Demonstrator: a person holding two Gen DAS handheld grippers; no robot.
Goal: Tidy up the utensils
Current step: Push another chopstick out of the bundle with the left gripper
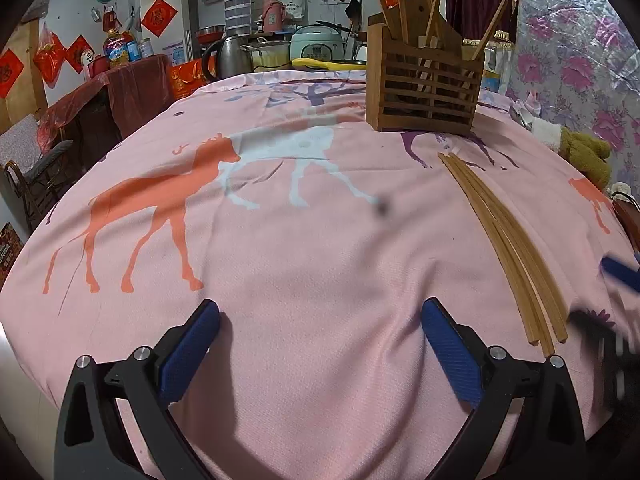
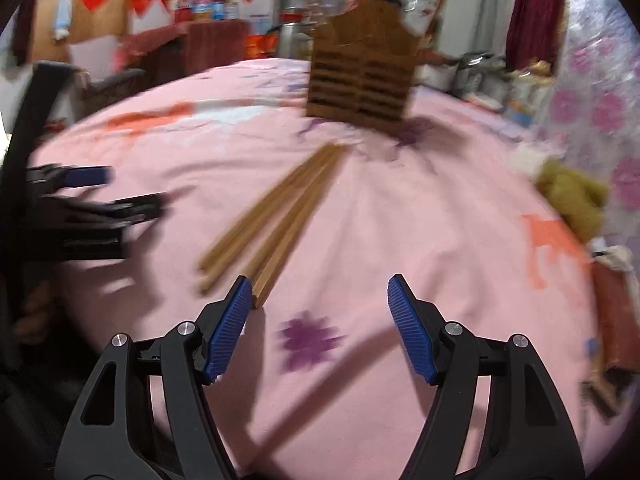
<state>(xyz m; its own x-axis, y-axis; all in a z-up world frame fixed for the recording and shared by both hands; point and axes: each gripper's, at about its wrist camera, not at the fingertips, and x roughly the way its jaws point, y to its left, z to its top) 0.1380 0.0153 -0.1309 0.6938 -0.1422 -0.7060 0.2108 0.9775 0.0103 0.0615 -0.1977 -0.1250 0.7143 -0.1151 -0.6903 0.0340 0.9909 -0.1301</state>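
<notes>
Several wooden chopsticks lie side by side on the pink tablecloth, pointing toward a slatted wooden utensil holder that has more chopsticks standing in it. My left gripper hovers low over bare cloth, open and empty, left of the chopsticks. In the blurred right wrist view the chopsticks run from the holder down to my right gripper, which is open with nothing between its fingers. Its left finger sits just beside the chopsticks' near ends. The left gripper shows blurred at the left.
A brown plush toy and a spoon lie near the table's right edge by a floral wall covering. Behind the table stand a kettle, pots, a rice cooker and a yellow utensil. A chair stands at the left.
</notes>
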